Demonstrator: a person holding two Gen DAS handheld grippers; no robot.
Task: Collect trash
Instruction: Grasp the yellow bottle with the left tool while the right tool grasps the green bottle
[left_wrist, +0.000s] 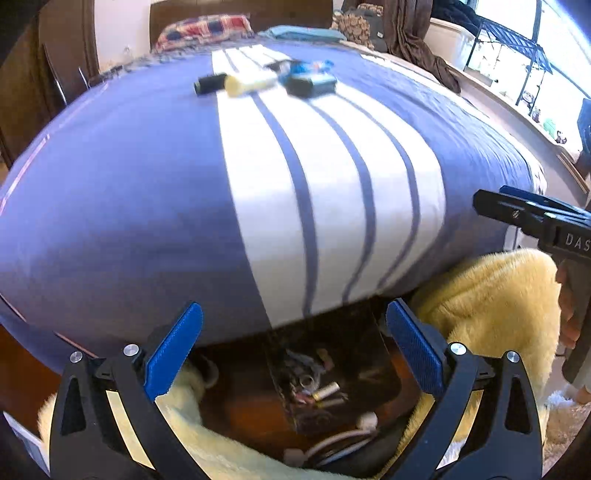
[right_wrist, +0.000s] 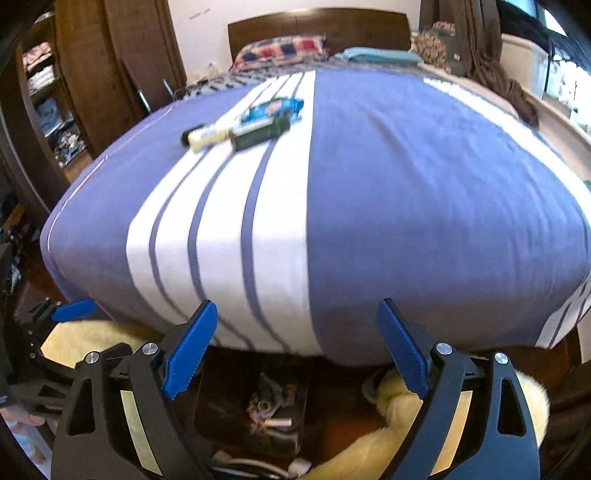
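Both grippers hang over the foot of the bed, and the bed is the thing to steer by. The left gripper has its blue fingers spread wide apart with nothing between them, and the right gripper stands the same way, fingers far apart and empty.

Straight below both of them, on the wooden floor just off the foot of the bed, sits a dark open bin. In it lies a heap of small trash: a pale little cylinder, some pinkish bits and greyish scraps, too small and blurred to name one by one. A fluffy yellow rug lies on the floor beside the bin, and white cables trail at its near side.

Up on the bed, well toward the pillow end, more things wait on the white striped band of the purple cover: a black cylinder, touching it a pale yellow tube, then a dark box and behind it a blue wrapper. They lie close together in a row across the stripes, and far from either gripper.

At the head of the bed rest a checked pillow and a folded teal cloth
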